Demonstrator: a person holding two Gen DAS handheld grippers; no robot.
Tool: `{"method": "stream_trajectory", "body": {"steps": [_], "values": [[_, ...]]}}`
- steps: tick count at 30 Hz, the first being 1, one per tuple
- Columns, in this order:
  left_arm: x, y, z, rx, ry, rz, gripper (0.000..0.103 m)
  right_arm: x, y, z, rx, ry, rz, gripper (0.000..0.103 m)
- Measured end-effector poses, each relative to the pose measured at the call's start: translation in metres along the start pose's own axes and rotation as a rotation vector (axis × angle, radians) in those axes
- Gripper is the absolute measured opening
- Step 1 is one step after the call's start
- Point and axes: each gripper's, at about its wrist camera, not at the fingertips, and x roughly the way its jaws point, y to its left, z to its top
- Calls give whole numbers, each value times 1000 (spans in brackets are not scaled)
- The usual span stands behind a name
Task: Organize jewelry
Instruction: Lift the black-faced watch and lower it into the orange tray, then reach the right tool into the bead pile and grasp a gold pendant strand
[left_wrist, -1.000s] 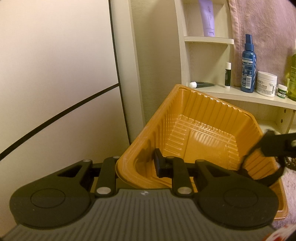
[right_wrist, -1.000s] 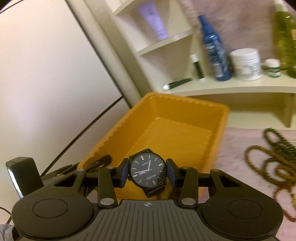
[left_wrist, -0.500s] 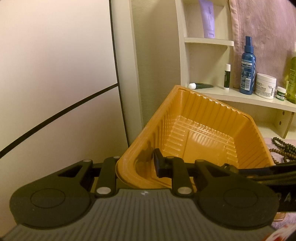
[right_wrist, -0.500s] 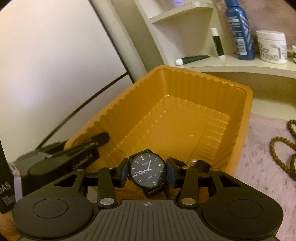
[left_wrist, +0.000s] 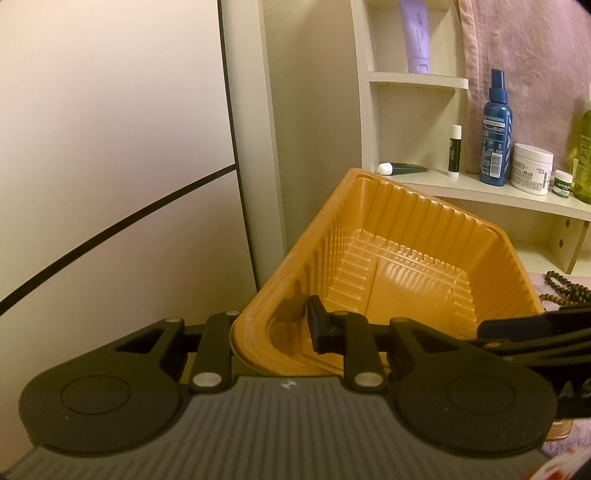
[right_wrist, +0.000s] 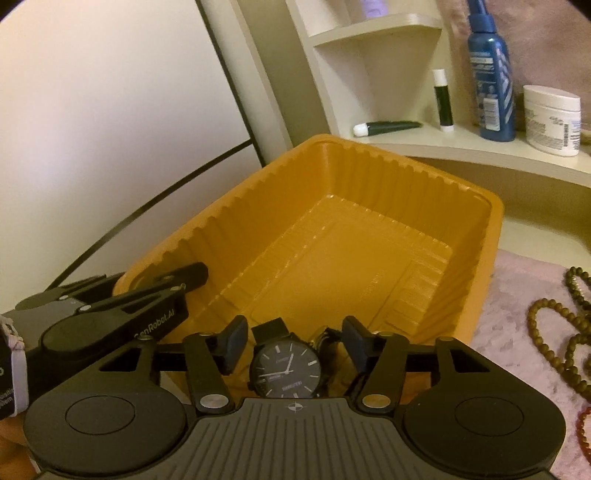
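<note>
An orange ribbed tray (right_wrist: 369, 236) is seen at the centre of the right wrist frame. Its near left corner is pinched by the left gripper (left_wrist: 271, 332), one finger inside the wall and one outside. At lower centre, the right gripper (right_wrist: 293, 341) is spread wide, its pads clear of a black watch (right_wrist: 284, 373) lying face up between them, inside the tray's near edge. Brown bead strands (right_wrist: 554, 332) are seen on the pink cloth (right_wrist: 517, 295) at right
</note>
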Motion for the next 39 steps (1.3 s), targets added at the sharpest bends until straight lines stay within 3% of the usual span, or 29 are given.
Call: {"method": "stream_trajectory", "body": {"steps": [11,24,31,39], "values": [[-1,0,-1,5,2,1,21,-57,-35,-4,84,-77,-88,63],[-1,0,-2,8,1,3,21,-128,-96,-44,194,-72,-320,64],[0,-1,-2,13,3,6,21,-138,-115,-64,215,-39,-387,63],[1,-1,-2,15,4,6,21,-126,-125,-72,148,6,-430,63]]}}
